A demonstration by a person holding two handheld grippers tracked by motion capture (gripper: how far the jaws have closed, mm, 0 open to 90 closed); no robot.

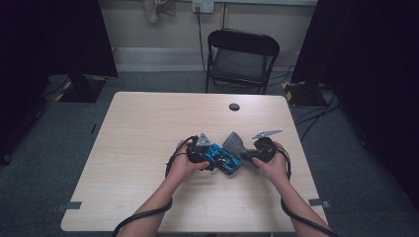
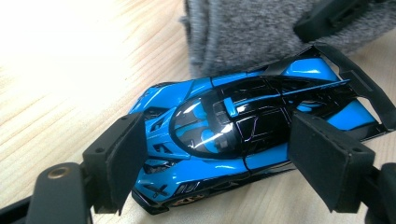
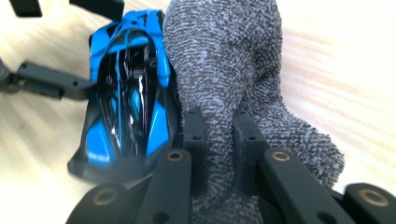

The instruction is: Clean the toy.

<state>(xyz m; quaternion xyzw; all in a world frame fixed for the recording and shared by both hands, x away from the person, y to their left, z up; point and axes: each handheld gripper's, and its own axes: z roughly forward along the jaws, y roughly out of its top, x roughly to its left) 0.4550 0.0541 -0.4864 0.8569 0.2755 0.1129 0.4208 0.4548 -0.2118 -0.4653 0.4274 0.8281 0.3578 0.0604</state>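
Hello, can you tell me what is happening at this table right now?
A person sits at a wooden table with a handheld gripper in each hand. The left gripper has its jaws around a blue and black toy car, one pad at each side of it. The right gripper is shut on a grey cloth, which lies against the car's side. Whether the left pads press on the car is not clear.
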